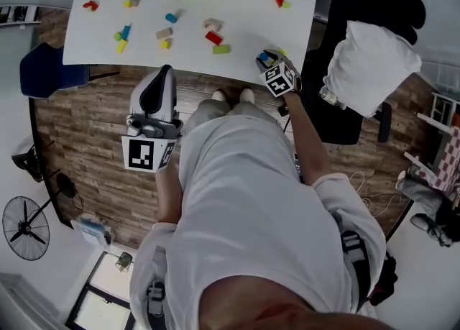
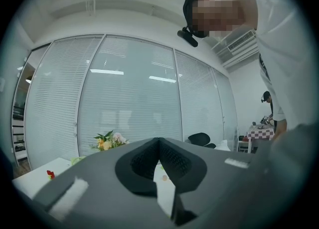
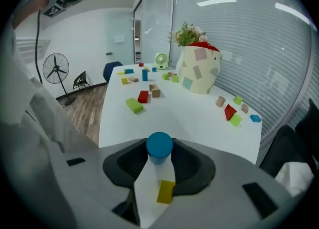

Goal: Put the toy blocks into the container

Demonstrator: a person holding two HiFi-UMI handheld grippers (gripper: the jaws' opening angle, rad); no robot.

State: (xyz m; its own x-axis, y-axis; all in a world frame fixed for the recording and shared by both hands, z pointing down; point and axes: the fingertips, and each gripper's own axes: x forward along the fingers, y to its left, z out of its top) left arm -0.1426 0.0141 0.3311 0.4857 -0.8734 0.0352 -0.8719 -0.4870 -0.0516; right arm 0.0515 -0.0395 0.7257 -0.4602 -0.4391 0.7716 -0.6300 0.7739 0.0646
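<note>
The right gripper (image 3: pixel 159 159) has its jaws clamped on a blue cylinder (image 3: pixel 159 144) at the near right corner of the desk (image 3: pixel 189 113). The left gripper (image 2: pixel 159 142) is off the desk, jaws closed and empty.

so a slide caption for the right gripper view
Right gripper closed on a blue cylinder at the edge of the white table

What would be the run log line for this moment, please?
step: grasp | right gripper: shut on blue cylinder, at table edge | left gripper: shut, empty, raised off table
</note>
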